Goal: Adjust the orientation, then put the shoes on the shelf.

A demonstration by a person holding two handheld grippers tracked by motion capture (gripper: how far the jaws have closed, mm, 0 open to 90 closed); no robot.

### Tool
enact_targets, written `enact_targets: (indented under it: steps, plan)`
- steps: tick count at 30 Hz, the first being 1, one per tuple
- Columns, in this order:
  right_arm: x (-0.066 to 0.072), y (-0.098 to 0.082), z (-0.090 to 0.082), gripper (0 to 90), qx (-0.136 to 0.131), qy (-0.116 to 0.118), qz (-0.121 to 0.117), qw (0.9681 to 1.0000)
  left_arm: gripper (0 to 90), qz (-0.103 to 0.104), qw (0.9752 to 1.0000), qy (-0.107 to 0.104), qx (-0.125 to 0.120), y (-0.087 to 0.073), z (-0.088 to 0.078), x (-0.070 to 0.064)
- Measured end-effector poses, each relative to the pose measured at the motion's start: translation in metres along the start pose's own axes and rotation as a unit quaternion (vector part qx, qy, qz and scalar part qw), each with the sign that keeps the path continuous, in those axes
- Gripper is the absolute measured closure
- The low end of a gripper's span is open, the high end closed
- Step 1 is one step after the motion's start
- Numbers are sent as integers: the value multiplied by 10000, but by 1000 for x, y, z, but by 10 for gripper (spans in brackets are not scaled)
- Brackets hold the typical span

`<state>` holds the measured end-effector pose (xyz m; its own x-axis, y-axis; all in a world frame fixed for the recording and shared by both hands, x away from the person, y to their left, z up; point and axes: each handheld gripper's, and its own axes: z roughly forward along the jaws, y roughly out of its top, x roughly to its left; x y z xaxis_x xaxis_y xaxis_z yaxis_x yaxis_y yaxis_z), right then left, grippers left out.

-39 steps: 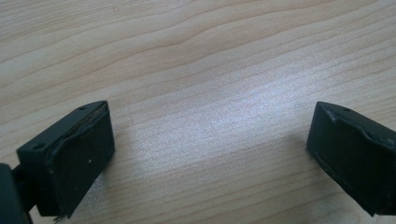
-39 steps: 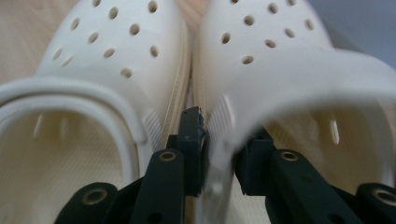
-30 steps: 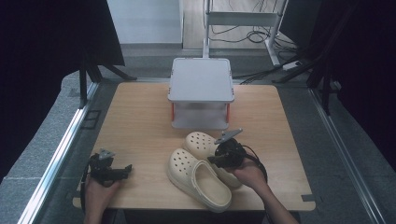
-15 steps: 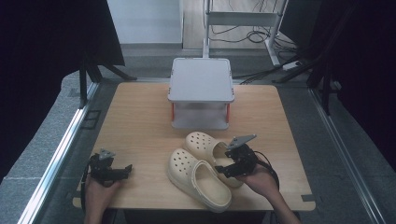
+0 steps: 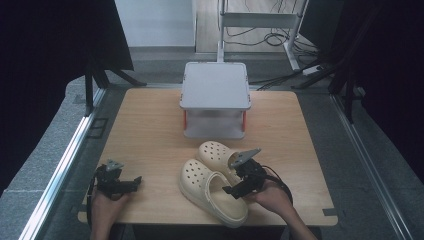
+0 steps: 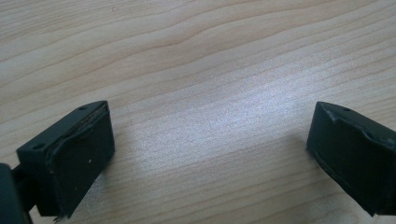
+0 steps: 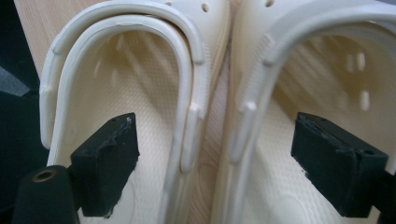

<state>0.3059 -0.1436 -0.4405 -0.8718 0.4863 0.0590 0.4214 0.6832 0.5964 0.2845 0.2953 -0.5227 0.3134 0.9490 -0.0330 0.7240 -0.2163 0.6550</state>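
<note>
clogs: pair of cream clogs, near clog (image 5: pixel 212 192) at 6 o'clock of the table (image 5: pixel 150 125), far clog (image 5: pixel 217 154) touching it on its 1 o'clock side; heels toward us, toes toward 10–11 o'clock.
right gripper: r gripper (image 5: pixel 239 187) at 5 o'clock, jaws have just been opening and now stand spread; in the right gripper view one jaw sits inside each clog, the two touching inner walls (image 7: pixel 219 116) between the pads, nothing pressed.
left gripper: l gripper (image 5: pixel 131 182) at 7 o'clock, spread wide over bare wood, holding nothing.
step in hand: we judge the pair just got let go, so we're backing off.
how to do it well: lift r gripper straight up & back toward us, keep jaws wide so no pad snags a strap or drags a heel; watch the cable by the far clog.
containers: grey lidded box (image 5: pixel 215 102) at 12 o'clock, lid on, orange latches at the sides; contents can't tell, looks see-through below but nothing we can make out. clogs sit outside it, near but apart.
</note>
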Motion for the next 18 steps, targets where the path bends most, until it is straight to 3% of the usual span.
enact_targets:
  steps: [10,18]
  plan:
    - [2,12,22,149,172,-67,-75,9998,8,3,10000,-2,0,0,0,0]
    - [1,22,37,185,146,-142,-101,9997,8,-3,10000,-7,-7,0,0,0]
